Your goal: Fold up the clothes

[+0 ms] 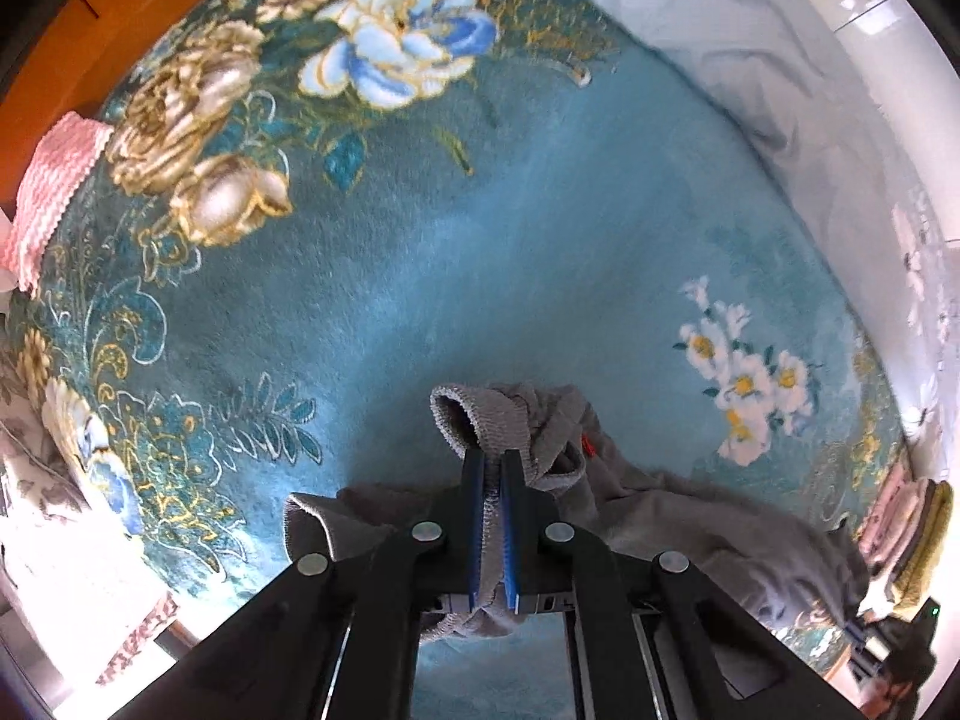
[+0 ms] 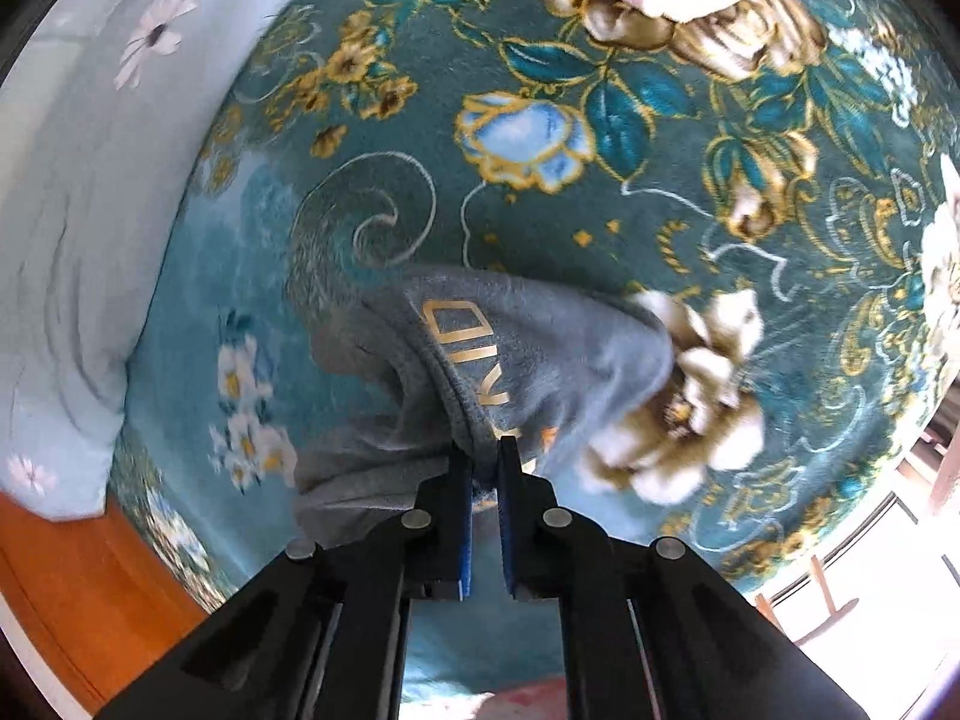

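Observation:
A grey garment [image 1: 690,516] hangs over a teal floral blanket [image 1: 450,228]. My left gripper [image 1: 493,462] is shut on its ribbed hem, which loops up past the fingertips. The cloth trails right toward my right gripper, small at the lower right edge [image 1: 864,636]. In the right wrist view my right gripper [image 2: 485,450] is shut on a fold of the same grey garment [image 2: 540,348], which carries gold lettering and hangs above the blanket [image 2: 600,180].
A pale blue flowered sheet [image 2: 78,240] and white bedding [image 1: 780,90] border the blanket. A pink knitted item [image 1: 48,198] lies at the left edge. Folded clothes [image 1: 906,534] are stacked at the right. An orange wooden bed frame [image 2: 72,588] runs along the edge.

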`<state>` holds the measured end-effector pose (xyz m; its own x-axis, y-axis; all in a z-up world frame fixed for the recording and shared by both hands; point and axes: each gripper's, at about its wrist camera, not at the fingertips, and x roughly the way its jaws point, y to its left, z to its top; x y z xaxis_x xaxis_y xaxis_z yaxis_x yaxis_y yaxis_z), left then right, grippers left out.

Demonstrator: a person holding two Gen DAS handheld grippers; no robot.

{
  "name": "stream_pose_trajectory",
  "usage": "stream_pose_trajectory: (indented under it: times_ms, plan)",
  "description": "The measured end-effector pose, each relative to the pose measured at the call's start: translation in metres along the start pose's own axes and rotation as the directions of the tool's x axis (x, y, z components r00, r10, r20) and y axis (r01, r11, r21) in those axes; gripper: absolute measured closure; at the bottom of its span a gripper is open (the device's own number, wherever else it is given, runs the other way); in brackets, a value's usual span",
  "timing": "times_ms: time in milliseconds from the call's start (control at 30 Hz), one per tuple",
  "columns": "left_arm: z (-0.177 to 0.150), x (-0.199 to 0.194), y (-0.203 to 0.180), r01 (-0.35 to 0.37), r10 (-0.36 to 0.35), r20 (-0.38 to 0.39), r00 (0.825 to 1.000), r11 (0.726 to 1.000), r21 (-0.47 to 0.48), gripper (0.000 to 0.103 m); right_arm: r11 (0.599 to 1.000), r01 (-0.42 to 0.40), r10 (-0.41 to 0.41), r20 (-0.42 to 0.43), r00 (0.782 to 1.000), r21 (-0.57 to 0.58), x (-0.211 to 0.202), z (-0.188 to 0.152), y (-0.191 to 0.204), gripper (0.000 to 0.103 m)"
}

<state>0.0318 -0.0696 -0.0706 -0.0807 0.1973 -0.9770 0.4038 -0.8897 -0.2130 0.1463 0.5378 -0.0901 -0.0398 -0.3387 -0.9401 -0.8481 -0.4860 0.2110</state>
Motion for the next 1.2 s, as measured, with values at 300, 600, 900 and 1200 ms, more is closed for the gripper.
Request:
stream_pose_trajectory:
  times_ms: [300, 600, 900, 1200]
  plan:
    - [-0.019, -0.019, 0.003, 0.028, -0.028, 0.021, 0.999, 1.000, -0.014, 0.099, 1.000, -0.004, 0.004, 0.003, 1.000, -0.016, 0.005, -0.020, -0.029, 0.097]
    - [0.012, -0.157, -0.040, 0.152, -0.205, 0.381, 0.902, 0.975, 0.165, 0.100, 0.907, -0.372, 0.416, 0.280, 0.865, -0.197, -0.159, -0.010, 0.025, 0.099]
    - [-0.016, -0.214, -0.010, 0.191, -0.304, 0.534, 0.789, 0.947, 0.258, 0.102, 0.884, -0.317, 0.451, 0.451, 0.770, -0.343, -0.242, -0.067, -0.024, 0.099]
    - [-0.063, -0.024, 0.106, 0.033, -0.015, 0.076, 0.997, 0.969, -0.244, 0.102, 0.966, -0.160, 0.159, 0.022, 0.987, 0.201, -0.008, -0.089, -0.155, 0.099]
